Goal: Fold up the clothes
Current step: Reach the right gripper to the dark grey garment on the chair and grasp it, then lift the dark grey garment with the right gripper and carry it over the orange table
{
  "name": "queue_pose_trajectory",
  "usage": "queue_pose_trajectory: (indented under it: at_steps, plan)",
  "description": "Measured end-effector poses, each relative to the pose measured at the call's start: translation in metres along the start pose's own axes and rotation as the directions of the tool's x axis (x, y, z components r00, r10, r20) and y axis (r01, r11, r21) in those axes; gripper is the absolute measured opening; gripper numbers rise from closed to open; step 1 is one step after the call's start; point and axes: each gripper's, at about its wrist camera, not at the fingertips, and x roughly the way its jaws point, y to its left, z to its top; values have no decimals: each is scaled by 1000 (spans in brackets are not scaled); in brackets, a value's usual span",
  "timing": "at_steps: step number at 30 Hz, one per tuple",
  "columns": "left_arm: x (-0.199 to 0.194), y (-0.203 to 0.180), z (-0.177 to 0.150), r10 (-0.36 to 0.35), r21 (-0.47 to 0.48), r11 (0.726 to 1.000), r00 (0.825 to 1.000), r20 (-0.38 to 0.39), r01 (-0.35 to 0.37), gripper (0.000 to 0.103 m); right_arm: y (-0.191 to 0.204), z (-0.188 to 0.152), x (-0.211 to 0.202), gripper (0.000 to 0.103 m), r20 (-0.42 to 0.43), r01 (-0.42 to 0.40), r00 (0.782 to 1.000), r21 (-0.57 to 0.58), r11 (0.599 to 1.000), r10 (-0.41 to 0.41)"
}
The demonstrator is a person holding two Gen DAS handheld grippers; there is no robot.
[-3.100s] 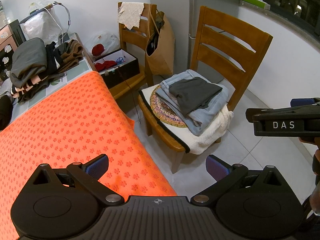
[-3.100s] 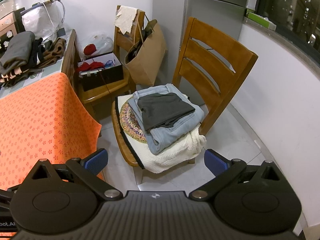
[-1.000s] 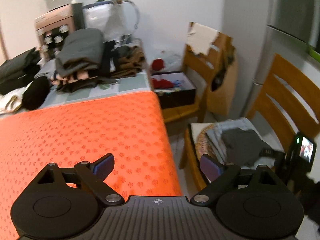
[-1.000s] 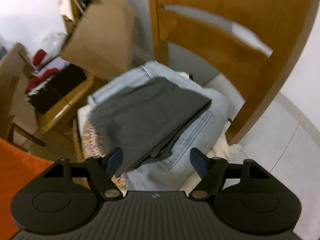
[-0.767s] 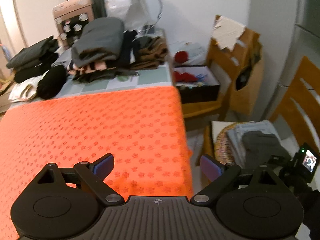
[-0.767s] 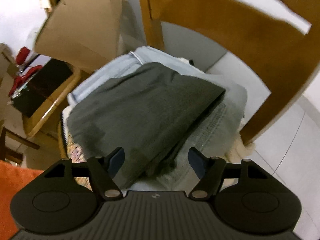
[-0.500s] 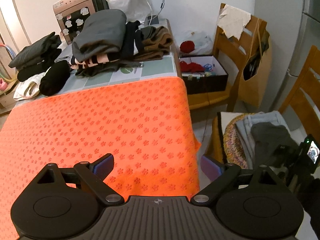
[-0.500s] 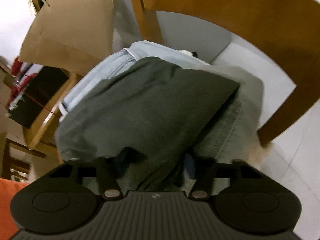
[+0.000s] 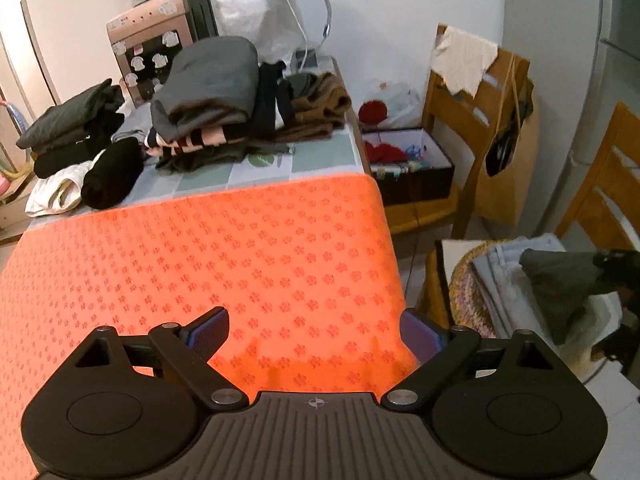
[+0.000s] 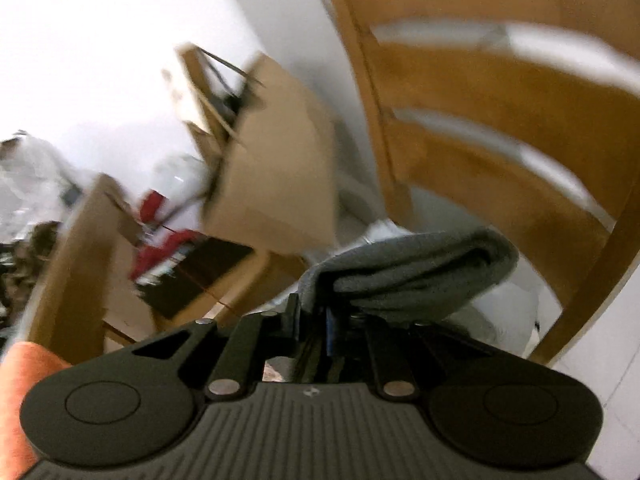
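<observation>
My right gripper (image 10: 312, 312) is closing its jaws on a folded dark grey garment (image 10: 420, 264), which is pinched between the pads and hangs lifted in front of the wooden chair (image 10: 480, 80). In the left wrist view the same grey garment (image 9: 560, 280) rises as a peak off the light blue jeans (image 9: 504, 280) on the chair seat, with the right gripper (image 9: 616, 272) at its top right. My left gripper (image 9: 314, 326) is open and holds nothing above the near right edge of the orange mat (image 9: 240, 260) on the table.
Stacks of folded clothes (image 9: 208, 92) fill the back of the table. A second chair holds a black box (image 9: 408, 168) and a brown paper bag (image 9: 504, 160). A white knit (image 9: 600, 312) lies under the jeans. A narrow strip of floor separates the table and the chair.
The right gripper shut on the near edge of the grey garment and rose, pulling it up off the jeans. The left gripper swung left over the orange mat, still open.
</observation>
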Motion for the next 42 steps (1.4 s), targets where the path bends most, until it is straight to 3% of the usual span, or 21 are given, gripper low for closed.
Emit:
queue_pose_trajectory:
  at_steps: [6, 10, 18, 21, 24, 27, 33, 38, 42]
  plan:
    - [-23, 40, -14, -55, -14, 998, 997, 54, 56, 92, 59, 19, -106, 13, 82, -101, 990, -119, 988, 111]
    - [-43, 81, -26, -154, -37, 987, 985, 73, 157, 92, 108, 17, -177, 12, 101, -172, 977, -150, 974, 188]
    - [-97, 179, -56, -302, 42, 953, 947, 112, 299, 93, 221, -20, -319, 12, 68, -312, 941, -195, 930, 330]
    - [-117, 220, -68, -332, 30, 943, 934, 134, 331, 93, 271, -39, -358, 11, 48, -358, 923, -248, 900, 381]
    - [-130, 255, -81, -322, 23, 946, 934, 157, 322, 93, 321, -61, -386, 11, 20, -402, 903, -305, 863, 428]
    - [-141, 292, -93, -293, 0, 955, 941, 170, 298, 93, 367, -84, -398, 11, -23, -446, 883, -355, 822, 469]
    - [-148, 354, -118, -206, -91, 971, 966, 153, 222, 93, 451, -135, -377, 11, -169, -497, 864, -443, 746, 475]
    - [-148, 391, -137, -135, -186, 970, 983, 125, 156, 93, 518, -198, -348, 11, -256, -501, 858, -603, 621, 445]
    - [-149, 412, -149, -78, -248, 963, 992, 102, 102, 93, 551, -249, -337, 11, -357, -549, 830, -654, 521, 428]
